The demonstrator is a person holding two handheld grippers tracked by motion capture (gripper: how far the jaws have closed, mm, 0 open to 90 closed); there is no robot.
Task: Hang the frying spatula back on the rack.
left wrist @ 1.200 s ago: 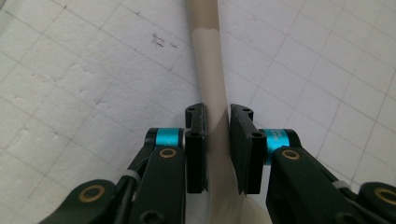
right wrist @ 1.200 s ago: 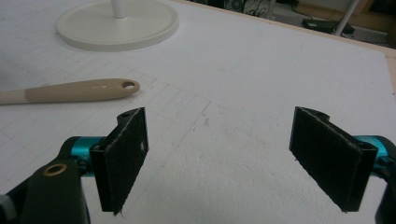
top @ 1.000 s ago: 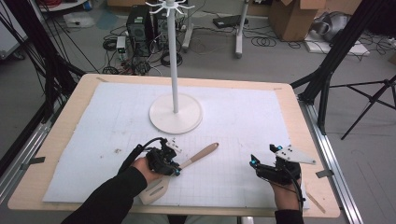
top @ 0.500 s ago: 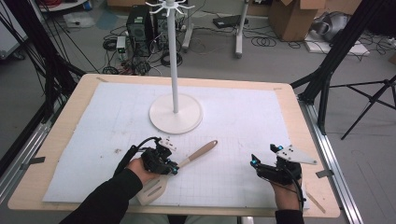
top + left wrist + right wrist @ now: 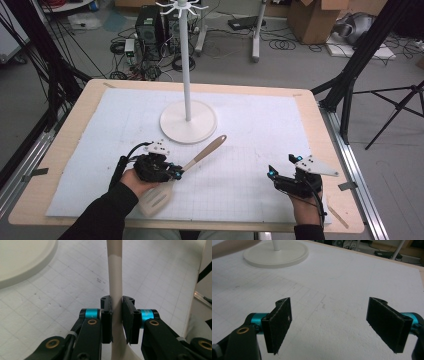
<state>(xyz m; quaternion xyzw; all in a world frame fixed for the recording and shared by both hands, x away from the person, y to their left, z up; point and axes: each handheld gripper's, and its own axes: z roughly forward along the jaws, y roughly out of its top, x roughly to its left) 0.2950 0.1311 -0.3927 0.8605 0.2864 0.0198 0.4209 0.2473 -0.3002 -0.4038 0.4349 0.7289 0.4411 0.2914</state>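
Basically, vs a sec ago the left claw (image 5: 176, 172) had lifted the spatula (image 5: 192, 162) off the bench (image 5: 75, 130) and swung it a bit; jaws stayed clenched on the neck just above the slotted blade, wooden handle end pointing up toward the stand base (image 5: 188, 121), now near it but not touching. Left gripper view confirmed the pads (image 5: 106, 320) were pinching the pale shaft from both sides. Right claw (image 5: 284, 171) hadn't moved, jaws wide apart, nothing between, parked on the bench's near right. My read: grasp was secure, carry phase begun, prob. heading for a hook on the stand (image 5: 184, 60).
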